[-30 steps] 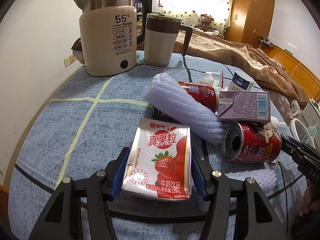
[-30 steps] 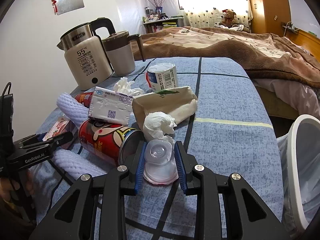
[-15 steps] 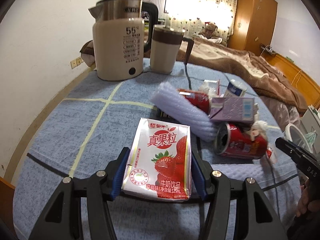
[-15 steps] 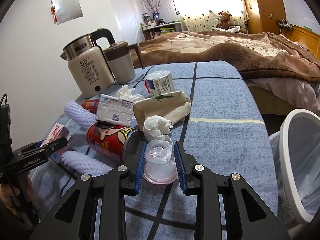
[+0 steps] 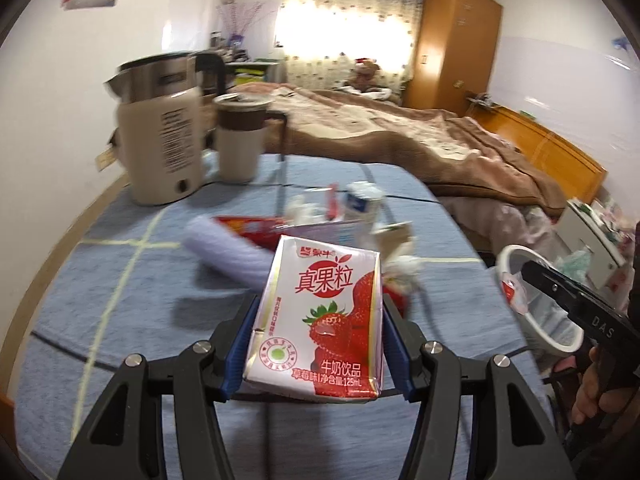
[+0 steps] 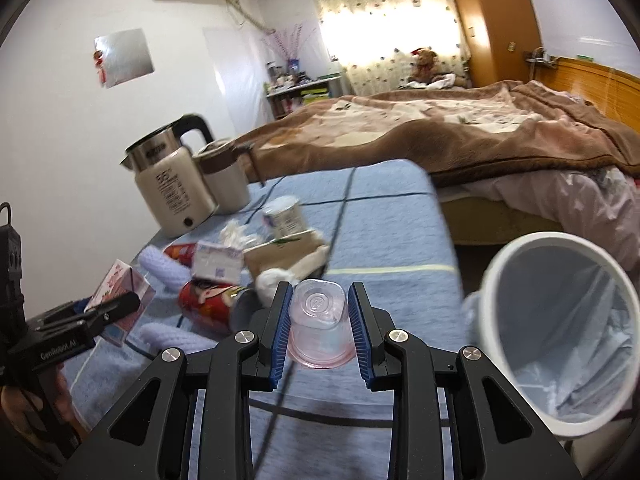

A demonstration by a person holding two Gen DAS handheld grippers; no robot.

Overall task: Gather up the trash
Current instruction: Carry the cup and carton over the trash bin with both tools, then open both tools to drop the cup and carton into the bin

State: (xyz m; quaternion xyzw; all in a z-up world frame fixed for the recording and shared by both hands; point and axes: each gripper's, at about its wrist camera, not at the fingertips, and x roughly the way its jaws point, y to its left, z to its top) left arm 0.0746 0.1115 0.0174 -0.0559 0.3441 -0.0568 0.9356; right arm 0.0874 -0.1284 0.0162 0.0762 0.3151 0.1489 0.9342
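Note:
My left gripper [image 5: 318,332] is shut on a strawberry milk carton [image 5: 320,320] and holds it above the blue tablecloth [image 5: 120,280]. It also shows in the right wrist view [image 6: 120,300]. My right gripper [image 6: 320,320] is shut on a clear plastic cup [image 6: 320,324], lifted off the table, left of the white trash bin [image 6: 560,320] lined with a bag. The bin also shows in the left wrist view [image 5: 516,256]. More trash lies on the table: a red can [image 6: 208,304], a small carton [image 6: 218,258], a white foam roll [image 5: 228,248], crumpled tissue [image 6: 276,280].
A cream electric kettle [image 5: 160,148] and a cream jug [image 5: 240,140] stand at the table's far left. A bed with a brown blanket [image 5: 420,140] lies behind the table. The bin stands off the table's right edge. A paper bag [image 6: 288,254] and a tin [image 6: 284,216] lie mid-table.
Both grippers have risen off the table with their loads. The right gripper has swung toward the bin, which now looms larger. The view is blurred by motion.

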